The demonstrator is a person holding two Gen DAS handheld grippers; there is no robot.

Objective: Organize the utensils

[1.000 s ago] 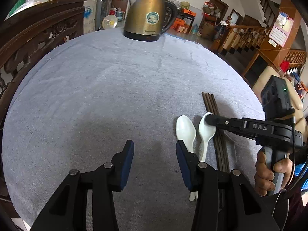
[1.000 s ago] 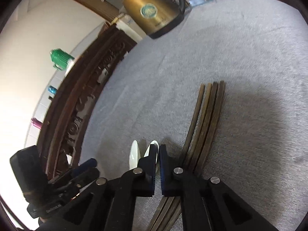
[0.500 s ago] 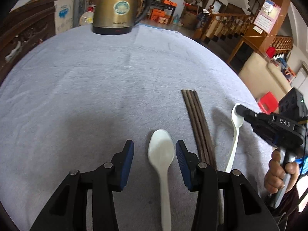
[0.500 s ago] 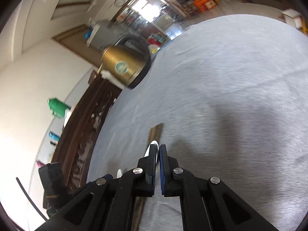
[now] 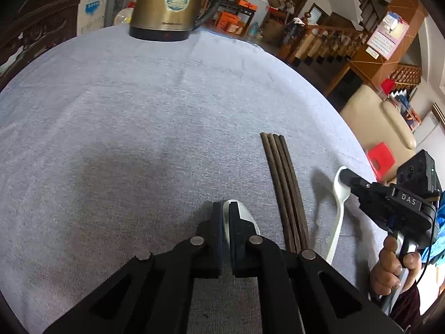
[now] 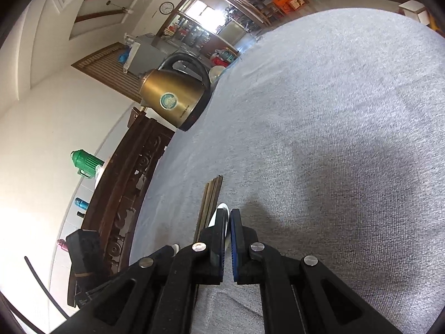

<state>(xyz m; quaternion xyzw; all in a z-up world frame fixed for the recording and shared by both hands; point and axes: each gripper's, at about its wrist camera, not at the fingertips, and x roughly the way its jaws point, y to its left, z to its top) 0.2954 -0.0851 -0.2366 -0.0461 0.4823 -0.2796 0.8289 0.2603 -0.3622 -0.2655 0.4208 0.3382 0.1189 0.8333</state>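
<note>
Left wrist view: the left gripper (image 5: 225,217) pinches a white spoon (image 5: 244,213) by its bowl. Just right of it lie chopsticks (image 5: 283,183); farther right, the right gripper (image 5: 347,178) holds a second spoon (image 5: 340,194).

Right wrist view: the right gripper (image 6: 227,224) is clamped on that second spoon (image 6: 221,210), chopsticks (image 6: 210,197) just left, kettle (image 6: 172,97) far ahead-left.

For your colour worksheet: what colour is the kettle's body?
Brassy gold kettle, black base and handle; clearest in the left wrist view.
</note>
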